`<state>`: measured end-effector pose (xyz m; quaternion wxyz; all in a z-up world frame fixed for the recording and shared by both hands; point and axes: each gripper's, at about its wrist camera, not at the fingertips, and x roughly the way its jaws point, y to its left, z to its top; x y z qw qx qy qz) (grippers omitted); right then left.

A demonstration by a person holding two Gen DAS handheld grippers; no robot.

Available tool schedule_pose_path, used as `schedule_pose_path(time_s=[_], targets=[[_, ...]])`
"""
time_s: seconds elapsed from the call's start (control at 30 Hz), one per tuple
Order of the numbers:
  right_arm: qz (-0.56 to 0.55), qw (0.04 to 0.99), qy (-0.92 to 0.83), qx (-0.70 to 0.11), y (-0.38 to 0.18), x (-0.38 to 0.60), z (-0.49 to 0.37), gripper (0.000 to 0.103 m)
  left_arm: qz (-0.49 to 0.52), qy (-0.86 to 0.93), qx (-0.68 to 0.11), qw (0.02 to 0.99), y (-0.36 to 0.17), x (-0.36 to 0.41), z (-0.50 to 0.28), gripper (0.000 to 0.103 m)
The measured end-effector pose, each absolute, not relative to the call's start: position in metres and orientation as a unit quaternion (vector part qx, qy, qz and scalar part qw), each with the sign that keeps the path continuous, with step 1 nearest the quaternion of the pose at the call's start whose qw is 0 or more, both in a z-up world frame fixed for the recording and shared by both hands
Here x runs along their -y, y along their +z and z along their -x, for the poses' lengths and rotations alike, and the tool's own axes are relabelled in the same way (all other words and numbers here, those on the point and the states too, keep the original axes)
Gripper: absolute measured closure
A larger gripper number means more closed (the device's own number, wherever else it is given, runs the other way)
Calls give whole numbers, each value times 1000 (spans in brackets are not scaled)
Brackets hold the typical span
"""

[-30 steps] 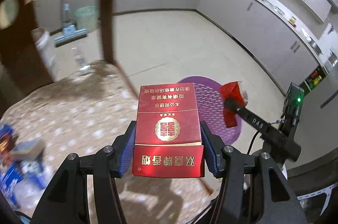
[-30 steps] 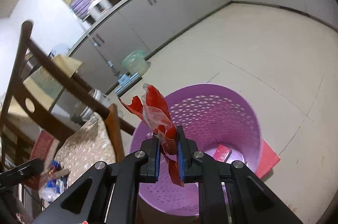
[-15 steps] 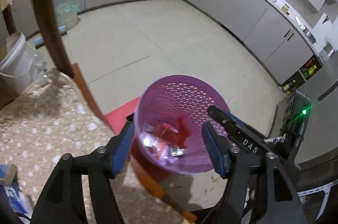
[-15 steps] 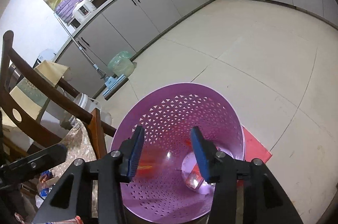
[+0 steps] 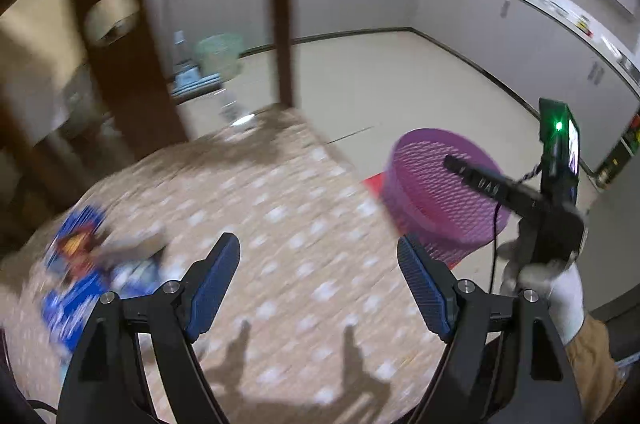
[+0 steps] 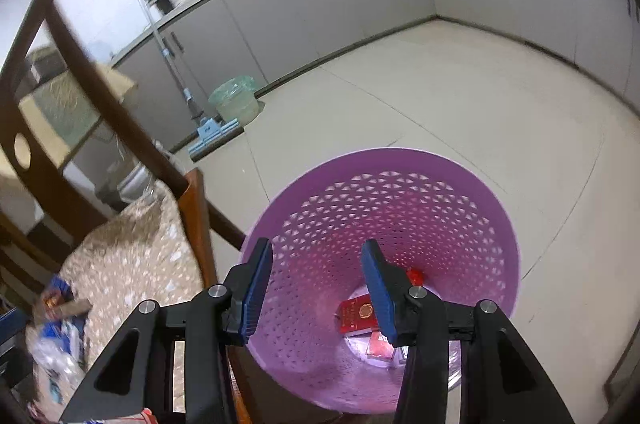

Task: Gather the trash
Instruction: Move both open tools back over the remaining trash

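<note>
hovering over the worktop [image 5: 304, 224], the left tool [image 5: 318, 274] is empty, its jaws just widened. the right tool [image 6: 316, 288] is held open over the bin [image 6: 496, 232]; a red pack [image 6: 356, 314] lies inside.

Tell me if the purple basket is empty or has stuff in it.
Not empty. The right wrist view looks down into the basket, and a red pack plus other red bits lie at its bottom.

"DAS" printed on right tool [image 5: 486, 184].
</note>
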<state>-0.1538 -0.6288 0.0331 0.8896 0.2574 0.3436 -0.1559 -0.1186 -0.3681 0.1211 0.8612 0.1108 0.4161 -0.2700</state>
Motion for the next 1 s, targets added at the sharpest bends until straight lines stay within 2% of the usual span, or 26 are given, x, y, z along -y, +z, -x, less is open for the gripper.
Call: schedule_pose_path(time_s=[0.17,0.3,0.47,0.77,0.83,1.0], targets=[[-219,904,-134,-342,47,587,142,53,-80,-218,-439,868,108,290,132,23],[-179,916,-103,-344,57,541,131,48,-79,-181,-460,866,82,245,150,23],[-123,919,-47,-372,53,478,112,48,-78,-159,-507,844,43,222,159,23],[-81,894,12,-441,21,423,89,48,-31,-166,-543,823,18,205,154,23],[-74,892,14,-445,19,419,87,43,-18,-176,-545,820,18,202,153,19],[-77,890,25,-449,17,419,87,31,-14,-184,-552,813,35,193,167,19]])
